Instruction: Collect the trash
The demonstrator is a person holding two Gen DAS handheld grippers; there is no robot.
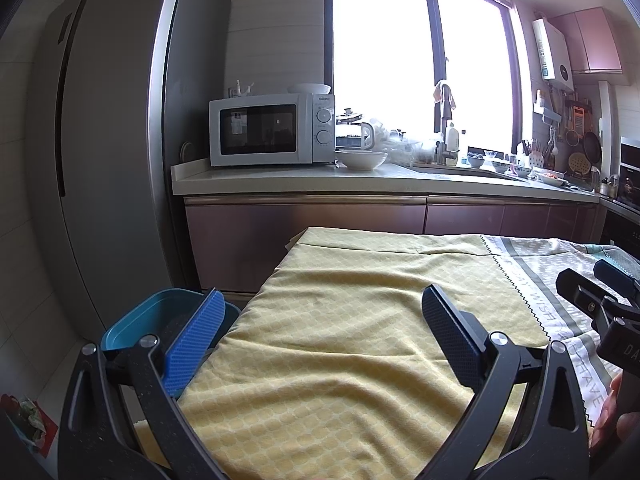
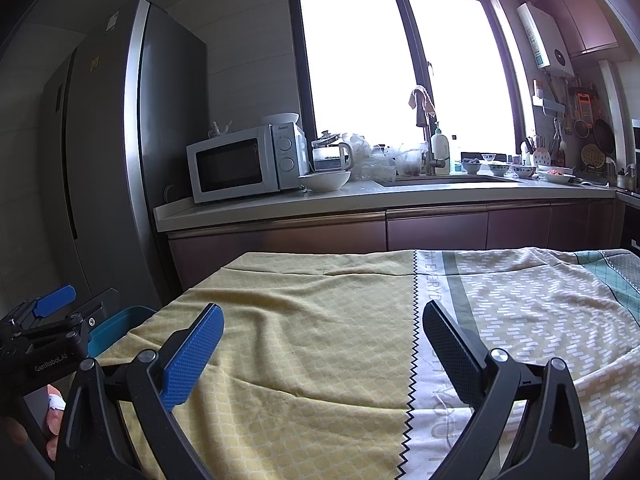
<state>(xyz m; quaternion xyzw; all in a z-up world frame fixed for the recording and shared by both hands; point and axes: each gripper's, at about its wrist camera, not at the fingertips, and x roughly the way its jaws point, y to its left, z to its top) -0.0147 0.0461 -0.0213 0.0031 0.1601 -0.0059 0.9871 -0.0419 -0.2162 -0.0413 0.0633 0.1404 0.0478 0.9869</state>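
Two grippers: left gripper (image 1: 322, 320) and right gripper (image 2: 322, 336) both spread wide, holding nothing.
Trash: none visible on the tablecloth (image 1: 340, 344).
Bin (image 1: 132, 328): lay left, nearer the left gripper.

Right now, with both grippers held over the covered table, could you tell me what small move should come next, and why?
Probably tilt the left gripper down and left toward the blue bin to look for trash. Both it and the right gripper are open and empty, and the tablecloth shows no trash, so there is nothing to grasp yet.
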